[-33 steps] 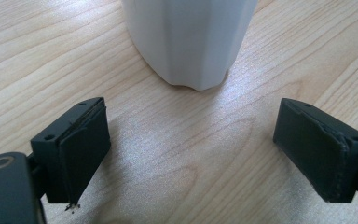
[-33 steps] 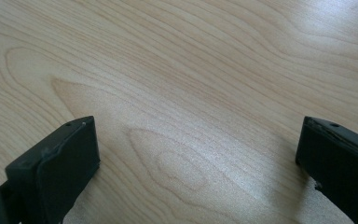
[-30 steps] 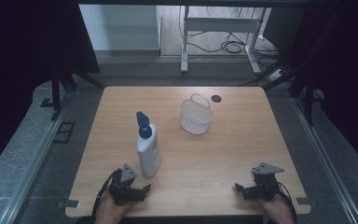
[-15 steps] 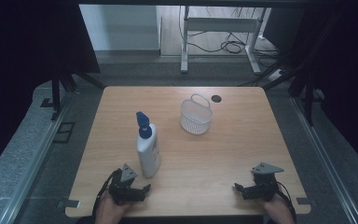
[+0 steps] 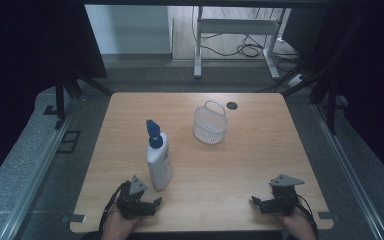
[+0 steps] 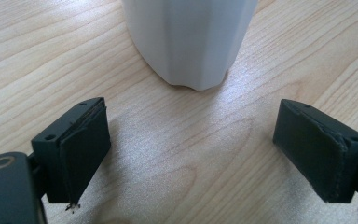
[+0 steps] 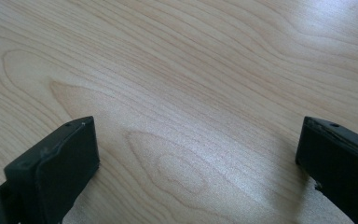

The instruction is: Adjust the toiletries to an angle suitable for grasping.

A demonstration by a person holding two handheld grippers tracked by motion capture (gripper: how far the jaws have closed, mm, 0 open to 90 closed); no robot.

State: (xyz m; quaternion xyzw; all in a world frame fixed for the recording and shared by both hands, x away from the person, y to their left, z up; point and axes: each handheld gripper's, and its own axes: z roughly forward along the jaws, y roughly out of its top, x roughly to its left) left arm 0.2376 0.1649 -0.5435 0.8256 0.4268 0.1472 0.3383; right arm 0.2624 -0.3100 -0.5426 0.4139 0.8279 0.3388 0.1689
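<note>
In the high view, a rectangular worktop of light wood (image 5: 240,165) carries a white plastic bottle with a blue pump top (image 5: 158,157), which stands upright in the left half, toward the near side. A small white wire basket with a handle (image 5: 210,124) stands farther back, near the middle, well apart from the bottle. A small dark round hole (image 5: 231,105) is in the worktop just behind the basket. The left claw (image 5: 147,205) rests at the near edge, just in front of the bottle, held by the person's left hand (image 5: 114,224). The right claw (image 5: 262,204) rests at the near right corner, held by the right hand (image 5: 296,226).

In the left gripper view, the left claw (image 6: 193,149) has its two black jaws wide apart with nothing between them. The white base of the bottle (image 6: 189,39) stands close ahead, not touching the jaws.

In the right gripper view, the right claw (image 7: 198,158) also has its jaws wide apart, above bare wood.
</note>
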